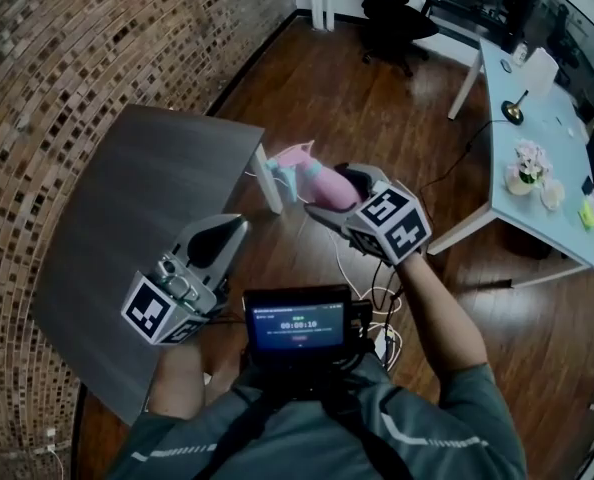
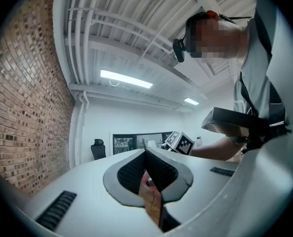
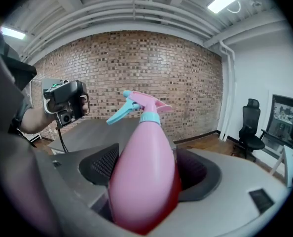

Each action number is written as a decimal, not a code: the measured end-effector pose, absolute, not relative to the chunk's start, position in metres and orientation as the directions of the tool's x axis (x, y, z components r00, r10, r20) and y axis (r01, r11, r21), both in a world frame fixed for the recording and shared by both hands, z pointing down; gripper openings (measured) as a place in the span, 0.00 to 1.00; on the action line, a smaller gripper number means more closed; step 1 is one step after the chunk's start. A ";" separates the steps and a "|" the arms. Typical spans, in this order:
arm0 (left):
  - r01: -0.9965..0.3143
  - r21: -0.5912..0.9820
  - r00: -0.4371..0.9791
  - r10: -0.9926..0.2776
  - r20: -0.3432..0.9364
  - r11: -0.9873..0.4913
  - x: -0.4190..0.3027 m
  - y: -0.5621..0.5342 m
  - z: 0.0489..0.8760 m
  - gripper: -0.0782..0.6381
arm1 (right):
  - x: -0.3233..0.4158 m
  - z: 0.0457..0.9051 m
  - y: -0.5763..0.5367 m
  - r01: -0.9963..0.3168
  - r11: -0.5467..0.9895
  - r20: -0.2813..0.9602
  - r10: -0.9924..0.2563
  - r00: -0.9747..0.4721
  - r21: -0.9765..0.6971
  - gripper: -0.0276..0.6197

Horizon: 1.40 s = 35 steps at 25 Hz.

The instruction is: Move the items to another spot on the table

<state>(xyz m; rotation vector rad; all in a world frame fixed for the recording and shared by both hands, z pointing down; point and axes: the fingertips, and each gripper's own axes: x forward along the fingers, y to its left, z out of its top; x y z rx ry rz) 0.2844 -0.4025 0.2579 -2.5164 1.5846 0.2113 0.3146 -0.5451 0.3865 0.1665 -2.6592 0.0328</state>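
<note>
Right gripper view: right tongs (image 3: 149, 168) pinched bottle (image 3: 142, 144); left tongs (image 2: 149, 168) pressed together; bottle was best stood upright on table (image 1: 142, 203) before release.

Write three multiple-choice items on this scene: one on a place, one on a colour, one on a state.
1. Where is the bottle?
A. in a sink
B. in the right claw
C. on a shelf

2. What colour is its trigger?
A. light blue
B. yellow
C. black

3. How is the left claw?
A. wide open
B. gripping a cup
C. shut, empty

Key:
1 B, the bottle's pink body sits clamped in that claw.
2 A, the trigger shows light blue against the brick wall.
3 C, its own view shows it closed with nothing in it.
</note>
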 end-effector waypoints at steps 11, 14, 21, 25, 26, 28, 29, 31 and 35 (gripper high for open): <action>-0.919 -0.074 0.395 -0.898 -0.191 -0.388 0.291 -0.475 0.252 0.10 | 0.313 0.376 -0.619 -0.087 0.996 0.438 -0.083 -0.895 0.011 0.62; -0.919 -0.085 0.394 -0.895 -0.208 -0.384 0.286 -0.492 0.251 0.10 | 0.305 0.376 -0.641 -0.079 0.997 0.436 -0.080 -0.896 0.020 0.62; -0.933 -0.070 0.360 -0.904 -0.230 -0.353 0.251 -0.550 0.256 0.10 | 0.270 0.379 -0.701 -0.053 0.998 0.441 -0.063 -0.895 0.035 0.62; -0.948 -0.092 0.317 -0.917 -0.244 -0.303 0.222 -0.598 0.261 0.10 | 0.239 0.379 -0.744 -0.017 0.999 0.452 -0.030 -0.892 0.032 0.62; -0.950 -0.081 0.313 -0.917 -0.248 -0.302 0.212 -0.611 0.261 0.10 | 0.227 0.379 -0.754 -0.004 0.999 0.458 -0.020 -0.889 0.035 0.62; -0.955 -0.053 0.296 -0.922 -0.251 -0.293 0.192 -0.636 0.265 0.10 | 0.204 0.381 -0.774 0.027 0.999 0.477 0.008 -0.879 0.033 0.62; -0.959 -0.046 0.282 -0.926 -0.249 -0.280 0.182 -0.648 0.266 0.10 | 0.194 0.382 -0.784 0.044 0.999 0.485 0.025 -0.874 0.028 0.62; -0.968 -0.050 0.252 -0.937 -0.244 -0.247 0.159 -0.672 0.267 0.10 | 0.173 0.382 -0.807 0.075 0.997 0.492 0.052 -0.869 0.029 0.62; -0.981 -0.050 0.196 -0.947 -0.254 -0.189 0.110 -0.716 0.267 0.10 | 0.119 0.377 -0.848 0.142 0.989 0.500 0.104 -0.860 0.038 0.62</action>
